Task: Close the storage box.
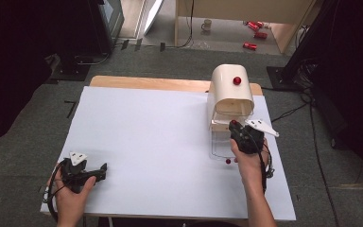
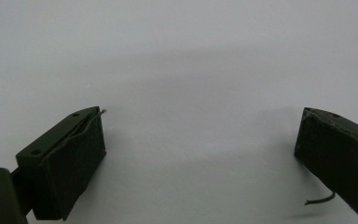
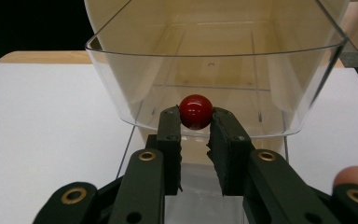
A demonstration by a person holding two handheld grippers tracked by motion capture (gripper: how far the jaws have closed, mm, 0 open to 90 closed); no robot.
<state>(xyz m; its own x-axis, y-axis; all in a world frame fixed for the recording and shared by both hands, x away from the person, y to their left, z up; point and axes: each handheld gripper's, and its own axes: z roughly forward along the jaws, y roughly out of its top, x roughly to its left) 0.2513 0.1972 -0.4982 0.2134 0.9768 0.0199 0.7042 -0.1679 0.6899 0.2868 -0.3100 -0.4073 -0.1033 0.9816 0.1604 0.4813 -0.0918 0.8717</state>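
Right gripper (image 3: 196,122) clamps the red knob (image 3: 196,111) of the clear drawer (image 3: 121,88) (no readable markings); left gripper (image 2: 200,149) rests jaws-apart on white table (image 2: 191,56).

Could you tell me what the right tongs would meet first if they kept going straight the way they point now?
Probably the clear drawer front: the right tongs already clamp its red knob, so nothing else lies between.

I see a glossy red knob (image 3: 196,111) on a clear smooth plastic drawer (image 3: 121,88), matt black pads (image 3: 223,154), matt white tabletop (image 1: 146,142)
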